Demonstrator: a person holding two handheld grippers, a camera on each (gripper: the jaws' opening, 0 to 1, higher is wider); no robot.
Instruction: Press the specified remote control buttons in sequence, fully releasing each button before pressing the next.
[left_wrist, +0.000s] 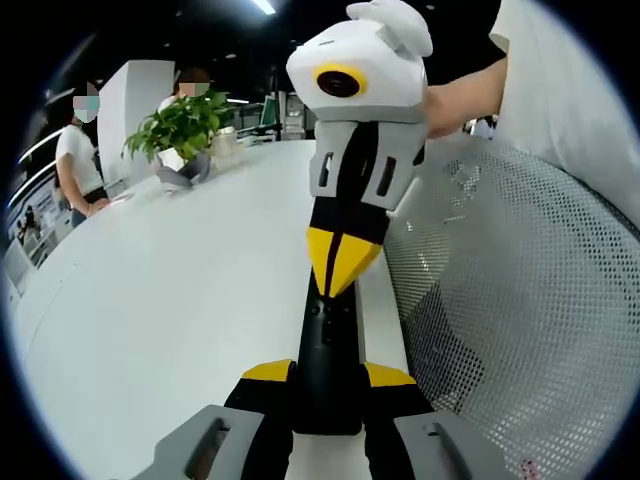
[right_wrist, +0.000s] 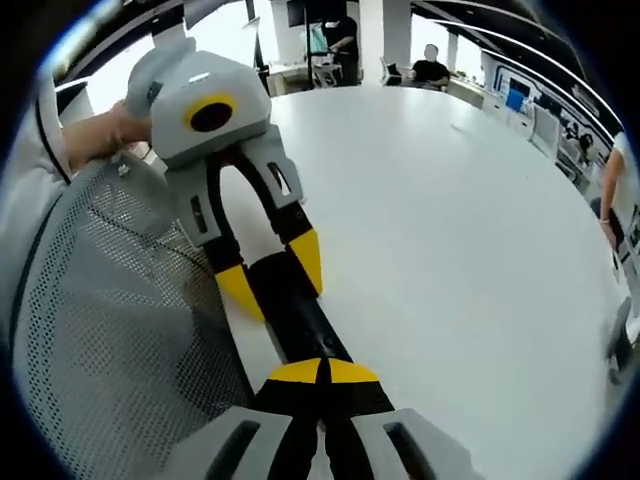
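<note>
Left gripper view: left gripper clamps a slim, rigid black remote at its near end on the white table, while right gripper, tips together, presses its top

- Left gripper: grey slotted finger bases, black jaws, yellow tips.
- Right gripper: same grey, black and yellow build; in the left gripper view its white housing carries a yellow-ringed lens surround.
- Both housings are rounded, with rectangular cut-outs along the grey arms.
- Person's sleeve: short, white.
</note>
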